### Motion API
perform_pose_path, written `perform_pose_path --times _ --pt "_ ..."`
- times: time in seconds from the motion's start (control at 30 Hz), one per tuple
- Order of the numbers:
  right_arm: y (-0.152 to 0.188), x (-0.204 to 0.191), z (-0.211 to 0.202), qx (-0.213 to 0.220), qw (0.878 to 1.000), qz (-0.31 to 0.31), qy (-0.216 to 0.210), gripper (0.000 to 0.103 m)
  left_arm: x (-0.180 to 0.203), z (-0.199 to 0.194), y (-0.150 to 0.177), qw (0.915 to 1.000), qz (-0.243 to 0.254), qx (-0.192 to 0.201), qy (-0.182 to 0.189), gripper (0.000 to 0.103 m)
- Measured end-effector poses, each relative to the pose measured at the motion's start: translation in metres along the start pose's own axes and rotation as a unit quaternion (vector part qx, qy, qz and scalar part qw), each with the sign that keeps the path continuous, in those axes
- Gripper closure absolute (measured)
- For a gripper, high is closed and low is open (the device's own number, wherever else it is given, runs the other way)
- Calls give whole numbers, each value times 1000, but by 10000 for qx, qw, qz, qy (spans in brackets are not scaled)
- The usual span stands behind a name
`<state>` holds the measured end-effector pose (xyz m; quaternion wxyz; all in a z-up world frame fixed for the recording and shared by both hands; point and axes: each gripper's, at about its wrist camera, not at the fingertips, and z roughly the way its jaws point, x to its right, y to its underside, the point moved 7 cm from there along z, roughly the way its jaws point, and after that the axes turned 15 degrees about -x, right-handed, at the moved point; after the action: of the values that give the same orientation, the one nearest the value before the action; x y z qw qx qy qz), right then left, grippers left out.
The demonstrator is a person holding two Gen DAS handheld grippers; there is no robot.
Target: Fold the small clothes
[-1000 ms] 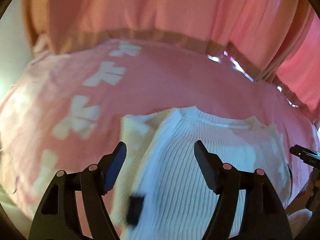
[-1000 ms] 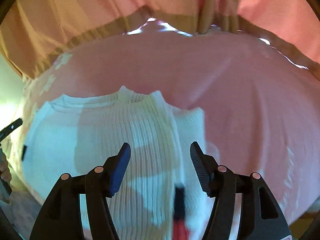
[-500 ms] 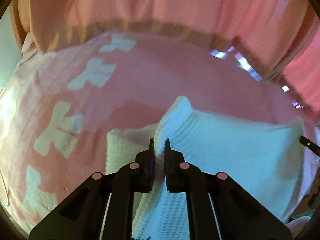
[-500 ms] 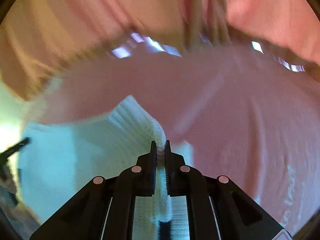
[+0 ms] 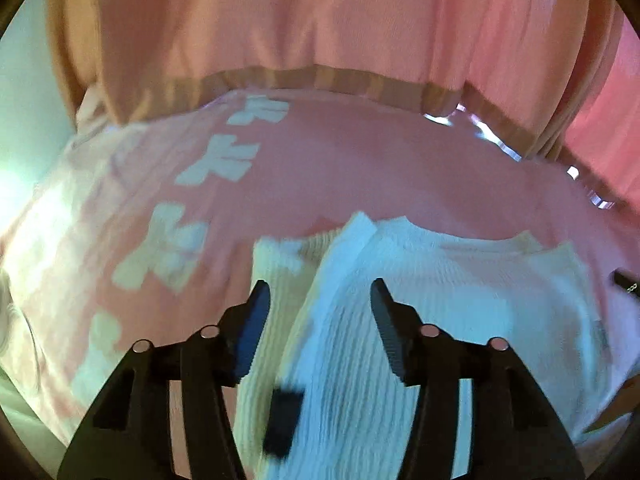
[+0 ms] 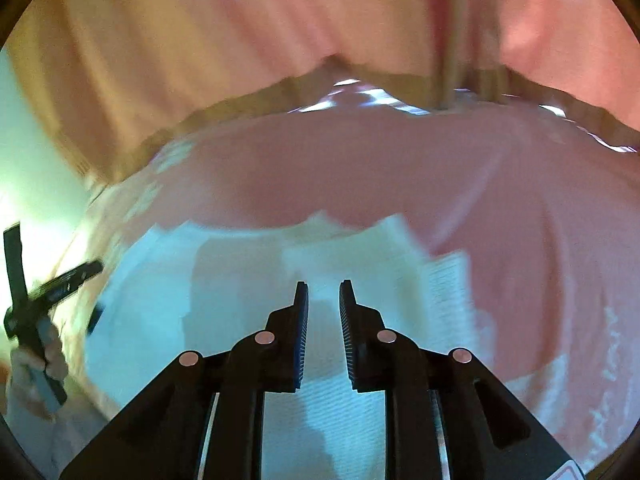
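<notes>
A small white ribbed knit top (image 5: 440,300) lies on the pink sheet (image 5: 340,168), with one side folded in and a dark tag (image 5: 284,420) near its lower edge. My left gripper (image 5: 318,312) hovers over its left fold; the jaws are opening and stand wide, with the cloth under them and not pinched. In the right wrist view the same top (image 6: 224,300) fills the lower left. My right gripper (image 6: 323,300) hangs above its right part, its jaws opening with a narrow gap and no cloth pressed between the pads. The left gripper (image 6: 52,284) shows at the left edge.
The pink sheet carries white printed shapes (image 5: 168,248) on its left side. A pink curtain (image 5: 320,20) with a tan hem hangs along the far edge. A hand (image 6: 36,360) holds the other gripper at the lower left. Bare pink sheet (image 6: 520,220) lies to the right of the top.
Half a second ago both grippers were shut on raised folds of the white top. Now both have let go and pulled back, and the top lies flat.
</notes>
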<state>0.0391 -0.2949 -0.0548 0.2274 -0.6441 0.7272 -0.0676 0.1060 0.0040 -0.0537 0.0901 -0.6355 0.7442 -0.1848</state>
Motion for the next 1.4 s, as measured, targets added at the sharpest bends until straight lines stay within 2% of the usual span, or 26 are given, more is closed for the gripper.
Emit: perform_pose_path --times 0.07,0.13,0.2,0.27,0.43,0.5,0.53,0.57,0.7,0.73,0.8,0.87,0.9,0.97,1.07,1.13,1.27,1.4 --pt "14 -28 18 -243 9990 -367 -12 97 -17 -7 17 9978 -470 -35 473 43" --pt "20 -48 30 -413 9970 -654 -18 100 -35 -3 33 9923 -968 -120 763 42" --pt "22 -68 38 -479 9954 -829 -42 100 -42 6 49 9881 -1176 -351 925 42" --pt "18 -83 44 -452 9938 -1012 -52 100 -46 14 64 9862 -1255 -509 954 42" --pt "11 -112 61 -594 9919 -1118 -133 100 -44 23 78 9872 -1102 -577 999 39" --pt "9 -119 70 -657 9916 -1109 -112 100 -49 35 85 9825 -1239 -840 1111 39" --pt "8 -122 74 -695 9911 -1132 -49 100 -51 38 86 9793 -1341 -855 1254 38" --pt "8 -125 79 -735 9908 -1133 19 100 -53 36 85 9798 -1365 -777 1240 38" --pt "10 -115 120 -1316 9864 -950 269 101 -57 38 84 9752 -1460 -818 1447 38" --pt "9 -114 128 -1337 9861 -942 283 103 -57 38 84 9742 -1490 -828 1482 39" --pt "6 -114 129 -1378 9851 -968 335 103 -58 39 83 9735 -1527 -870 1461 48" --pt "6 -113 131 -1377 9853 -954 326 103 -57 39 82 9685 -1574 -921 1698 73" --pt "7 -114 131 -1357 9852 -988 360 103 -56 38 80 9653 -1640 -921 1810 75" --pt "8 -115 131 -1335 9844 -1053 450 103 -49 24 73 9660 -1591 -709 1909 79" --pt "7 -115 130 -1323 9836 -1103 526 103 -29 -14 56 9709 -1275 -195 2016 80" --pt "5 -117 131 -1332 9829 -1144 554 103 -13 -41 46 9712 -1086 126 2118 80" --pt "1 -117 134 -1422 9812 -1195 519 103 16 -76 32 9678 -852 464 2325 80" --pt "-3 -114 136 -1511 9820 -1089 300 103 61 -96 23 9622 -561 507 2616 80"
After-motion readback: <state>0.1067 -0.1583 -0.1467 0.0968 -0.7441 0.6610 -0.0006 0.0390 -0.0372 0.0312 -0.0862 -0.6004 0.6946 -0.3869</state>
